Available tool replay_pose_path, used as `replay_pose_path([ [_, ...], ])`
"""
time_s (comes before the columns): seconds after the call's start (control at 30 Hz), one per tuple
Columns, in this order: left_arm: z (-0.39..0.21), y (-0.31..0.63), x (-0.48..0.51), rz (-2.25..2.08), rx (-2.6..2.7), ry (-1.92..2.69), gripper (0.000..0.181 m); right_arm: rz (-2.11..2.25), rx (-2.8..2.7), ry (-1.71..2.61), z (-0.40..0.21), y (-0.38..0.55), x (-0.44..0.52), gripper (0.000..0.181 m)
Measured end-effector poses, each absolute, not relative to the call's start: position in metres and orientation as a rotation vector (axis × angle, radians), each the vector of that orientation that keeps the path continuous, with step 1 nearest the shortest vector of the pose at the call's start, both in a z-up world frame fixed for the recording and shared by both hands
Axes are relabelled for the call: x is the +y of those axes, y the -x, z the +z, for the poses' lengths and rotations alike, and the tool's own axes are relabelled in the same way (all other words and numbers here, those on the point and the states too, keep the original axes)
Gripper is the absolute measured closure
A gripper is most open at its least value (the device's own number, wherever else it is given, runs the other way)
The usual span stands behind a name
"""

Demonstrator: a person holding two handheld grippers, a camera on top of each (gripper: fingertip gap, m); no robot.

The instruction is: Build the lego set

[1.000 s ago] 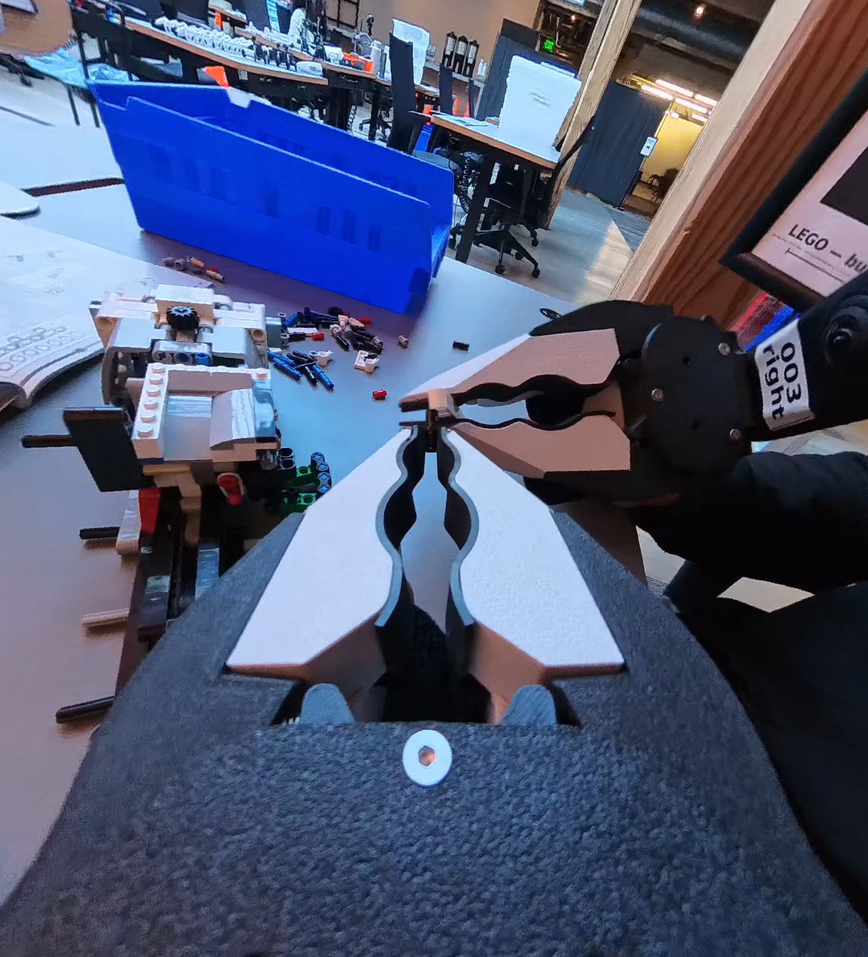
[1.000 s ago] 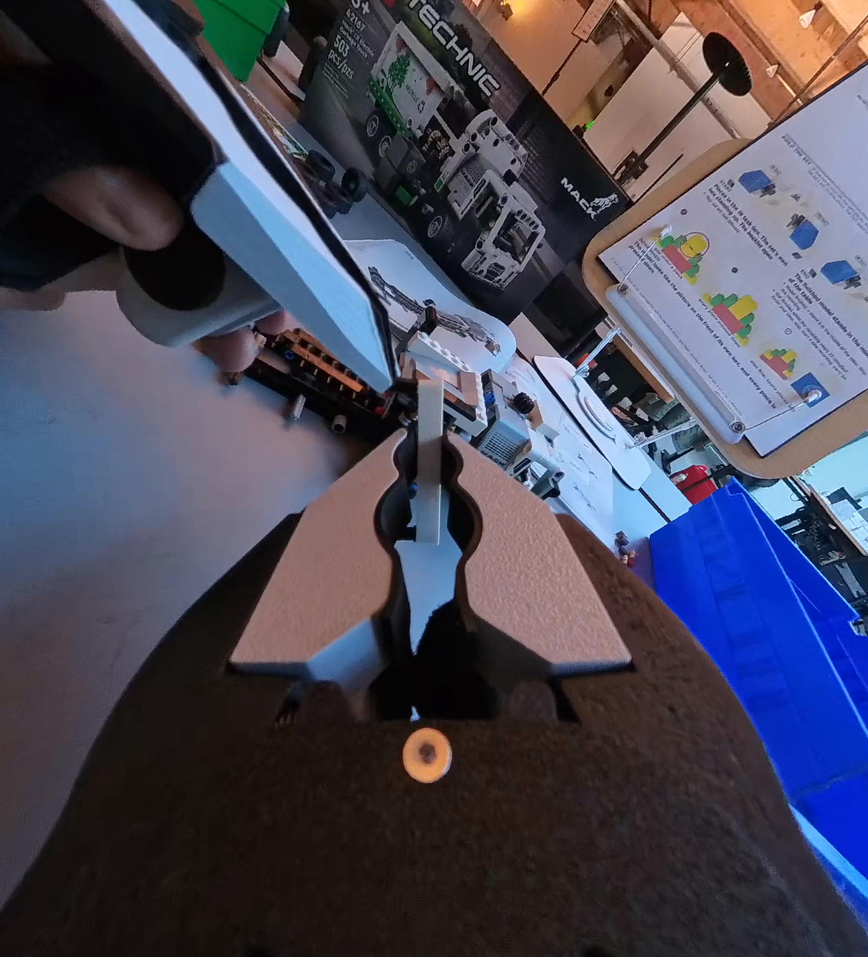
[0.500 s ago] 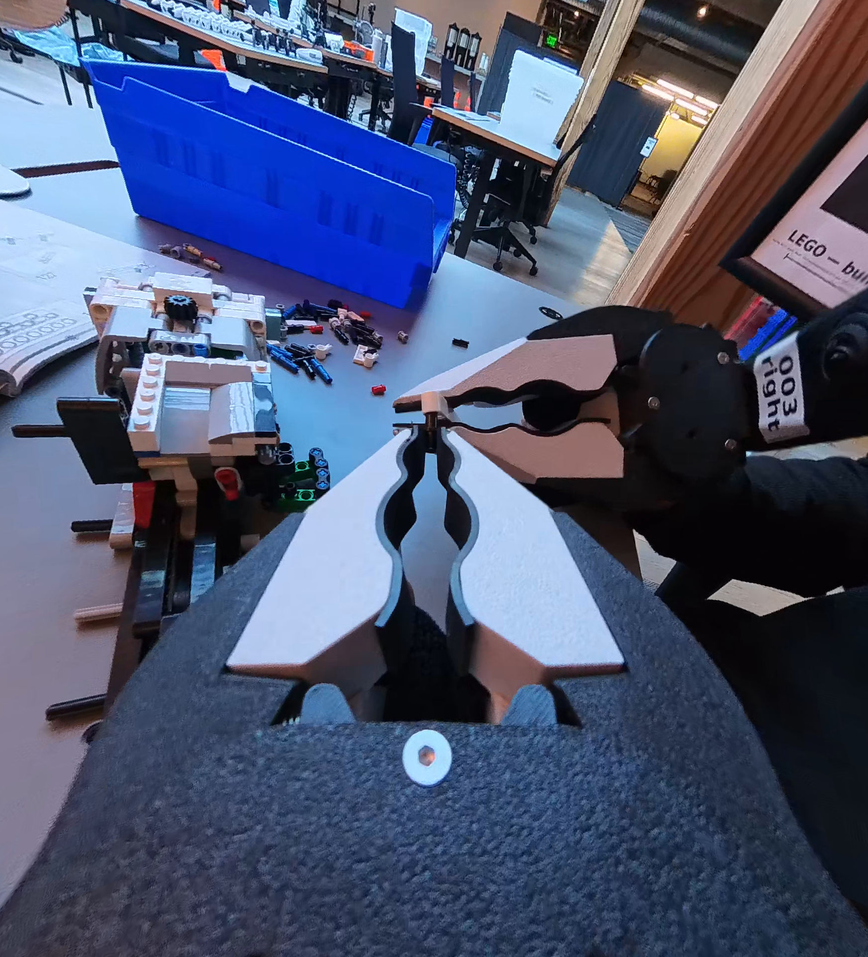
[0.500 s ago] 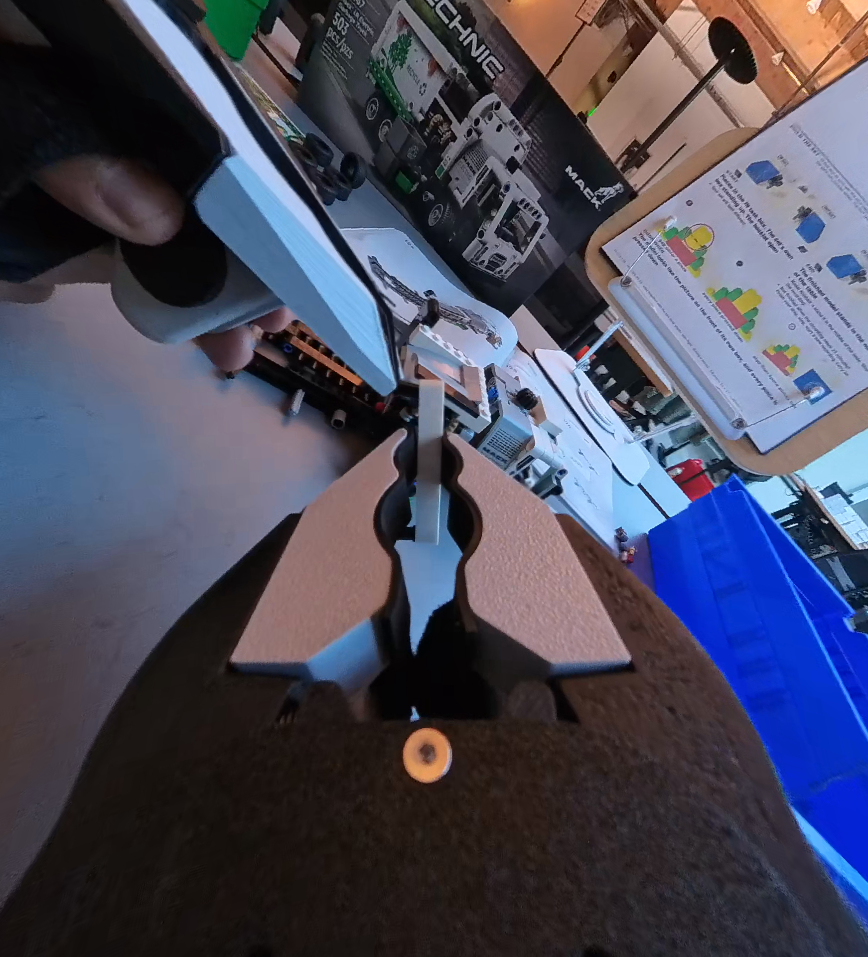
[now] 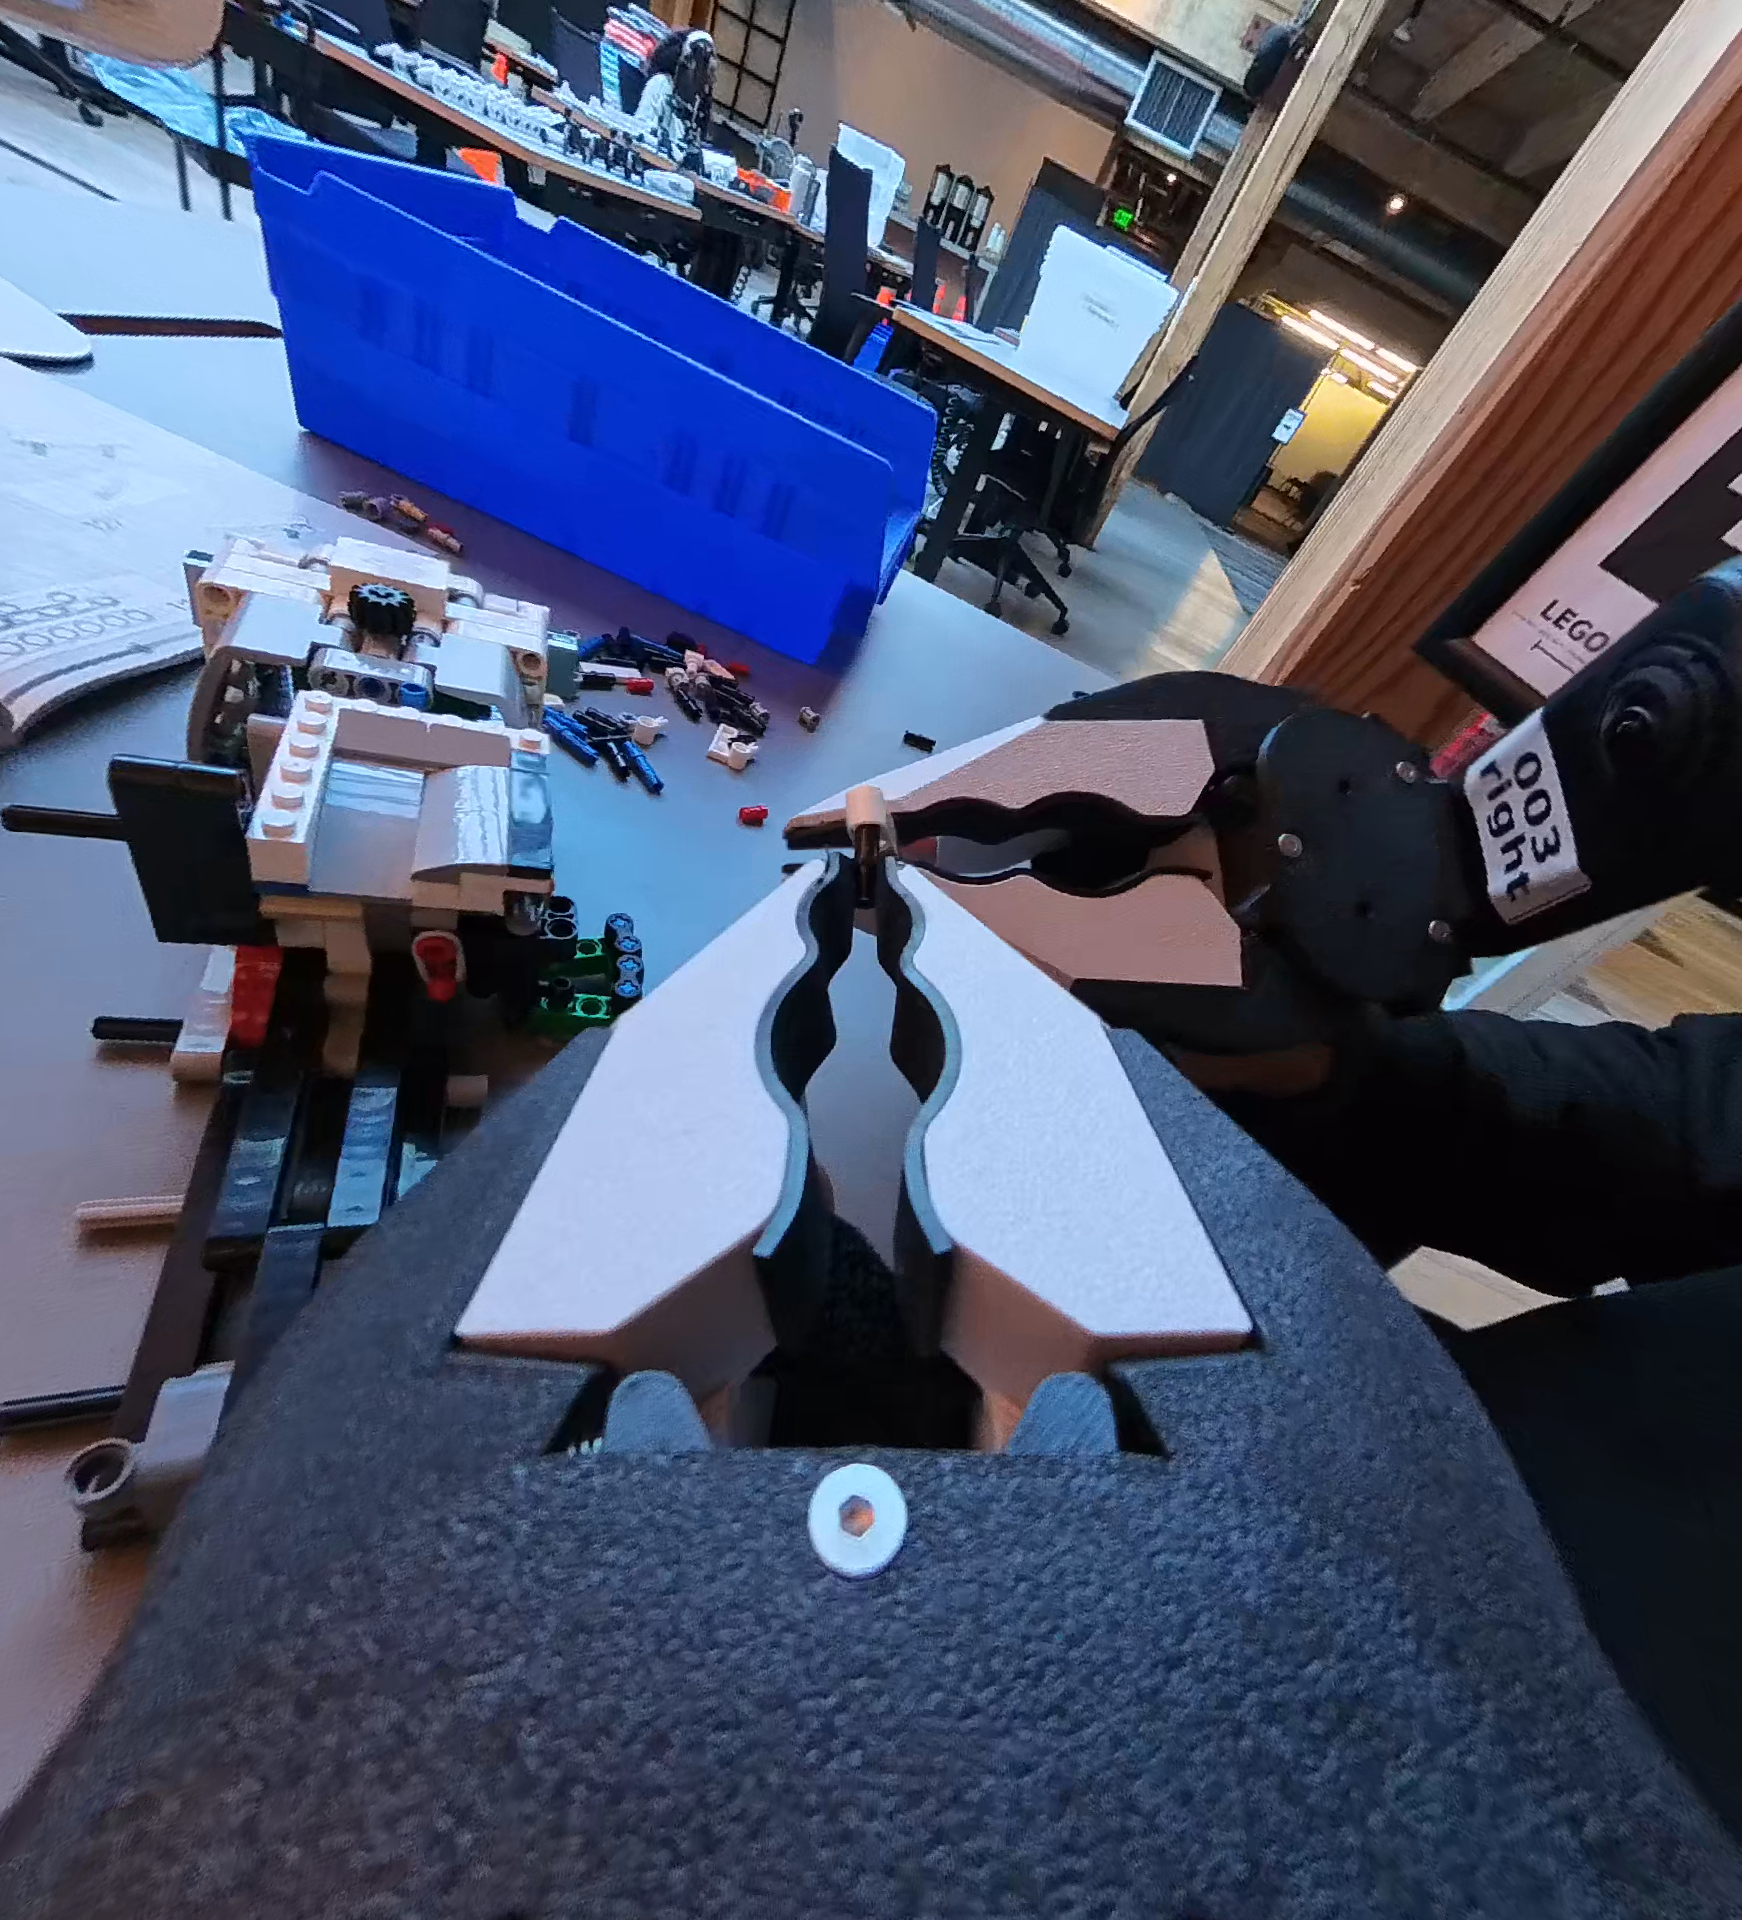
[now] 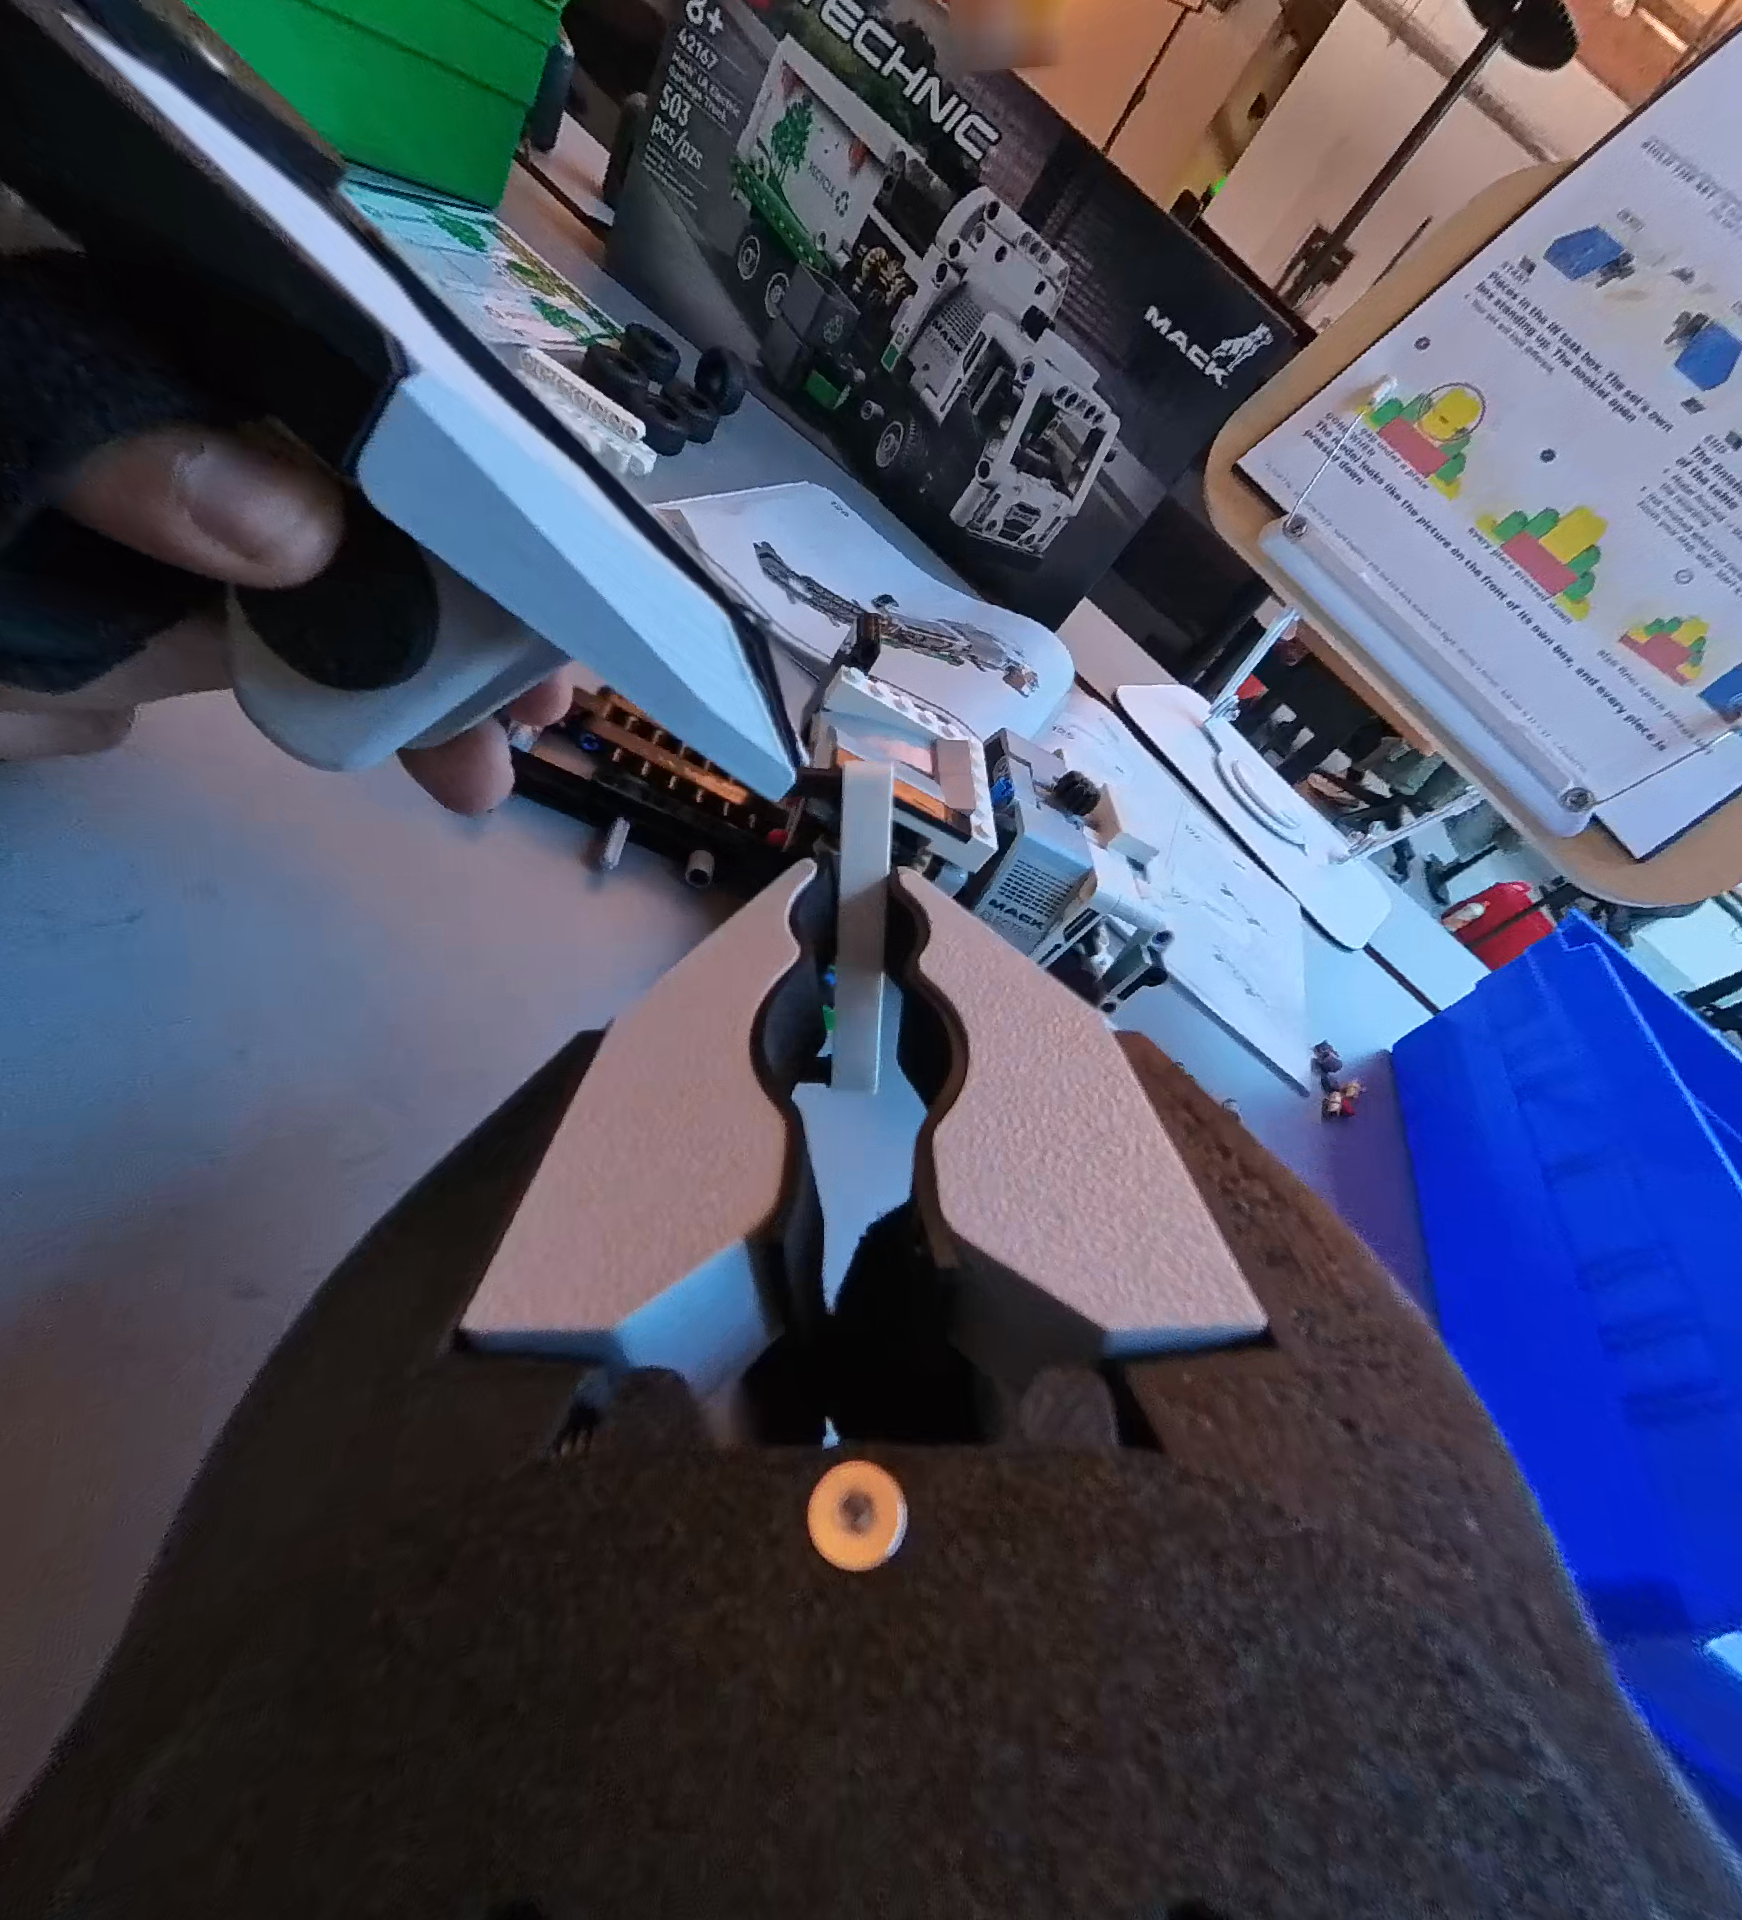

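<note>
My left gripper [image 5: 859,871] is shut on a small black pin [image 5: 862,883], held above the table. My right gripper [image 5: 839,829] comes in from the right, shut on a thin white beam [image 5: 866,805], and the beam's end sits right on top of the pin. In the right wrist view the white beam [image 6: 865,935] stands on edge between the tips of my right gripper [image 6: 859,888]. The left gripper's finger [image 6: 576,582] reaches in from the upper left and meets the beam's far end. The partly built white and grey truck model [image 5: 368,790] stands on the table to the left.
Loose small pieces [image 5: 659,707] lie beyond the model, in front of a blue bin [image 5: 576,416]. An open instruction booklet [image 5: 15,582] lies at far left. The set's box [image 6: 950,291], black tyres [image 6: 669,384] and a clipboard with a sheet [image 6: 1573,468] stand behind. My two grippers' fingertips are within a few centimetres of each other.
Almost none. Both grippers stay tip to tip with the pin and the white beam between them; the views have shifted only slightly.
</note>
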State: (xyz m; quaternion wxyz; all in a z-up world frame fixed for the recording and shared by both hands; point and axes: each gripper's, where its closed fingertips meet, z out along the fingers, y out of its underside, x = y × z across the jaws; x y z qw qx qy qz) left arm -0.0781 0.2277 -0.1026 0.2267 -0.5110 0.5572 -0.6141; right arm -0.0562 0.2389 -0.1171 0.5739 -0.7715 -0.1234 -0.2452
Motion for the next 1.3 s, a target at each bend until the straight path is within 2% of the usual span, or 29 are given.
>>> replay_pose_path([
  [0.17, -0.102, 0.077, 0.228, -1.653, 1.520, 1.401, 0.179, -0.530, -0.232, 1.823, -0.117, 0.058, 0.240, 0.174],
  [0.73, -0.116, 0.083, 0.222, -1.763, 1.697, 1.476, 0.179, -0.861, -0.541, 1.760, -0.125, 0.053, 0.233, 0.174],
  [1.3, -0.108, 0.078, 0.229, -1.802, 1.596, 1.482, 0.181, -0.696, -0.441, 1.845, -0.132, 0.055, 0.237, 0.174],
])
